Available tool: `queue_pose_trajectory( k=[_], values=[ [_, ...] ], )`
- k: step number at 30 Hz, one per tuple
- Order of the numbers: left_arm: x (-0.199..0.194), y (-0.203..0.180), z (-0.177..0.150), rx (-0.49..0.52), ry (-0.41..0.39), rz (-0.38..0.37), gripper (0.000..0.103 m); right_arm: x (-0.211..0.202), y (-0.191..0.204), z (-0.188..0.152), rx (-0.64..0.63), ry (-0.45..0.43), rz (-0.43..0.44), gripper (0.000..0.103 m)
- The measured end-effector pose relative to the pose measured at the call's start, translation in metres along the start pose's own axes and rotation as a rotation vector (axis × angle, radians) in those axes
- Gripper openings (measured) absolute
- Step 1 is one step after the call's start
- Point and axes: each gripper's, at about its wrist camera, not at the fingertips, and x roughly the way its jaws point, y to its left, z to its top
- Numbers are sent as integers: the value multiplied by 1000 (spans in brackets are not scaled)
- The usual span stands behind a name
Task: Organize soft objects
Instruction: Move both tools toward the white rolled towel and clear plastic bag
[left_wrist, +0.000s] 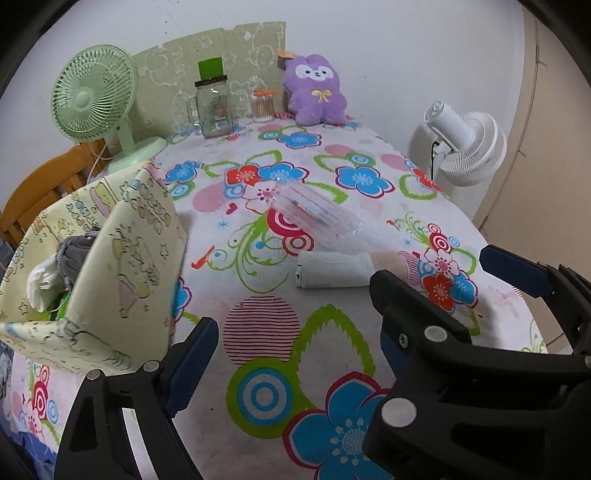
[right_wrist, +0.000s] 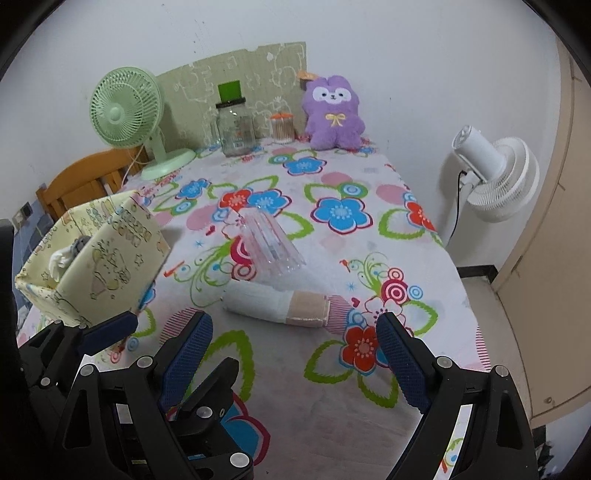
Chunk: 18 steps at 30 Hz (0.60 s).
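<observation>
In the left wrist view, the left gripper (left_wrist: 299, 354) stood spread and empty short of the rolled sock (left_wrist: 334, 269) lying beside the fabric bin (left_wrist: 144, 251). In the right wrist view, the right gripper (right_wrist: 295, 354) gaped empty before it; approach seemed underway, pinching next.

We see a table (right_wrist: 332, 387) against the wall. At its back stand, left to right, a fan (right_wrist: 127, 110), a jar (right_wrist: 236, 127), a small tub (right_wrist: 282, 127) and a plush (right_wrist: 334, 112), with a board (right_wrist: 192, 85) behind them. A box (right_wrist: 107, 266) sits at the left edge, cloths (right_wrist: 61, 260) in it. Mid-table lies a clear holder (right_wrist: 271, 245), and just before it a rolled sock (right_wrist: 275, 304). A chair (right_wrist: 81, 181) stands behind the box. A second fan (right_wrist: 495, 177) stands right of the table.
</observation>
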Motion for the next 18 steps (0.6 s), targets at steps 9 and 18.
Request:
queue_pose_trajectory(
  k=[9,18],
  values=[
    [22,-6,10,9,28,-11,91,18,-12,4,18,27,-12,92],
    [43,-10,23,-2,46,-13,86,34,-30,11,64,49,-25,92]
  ],
)
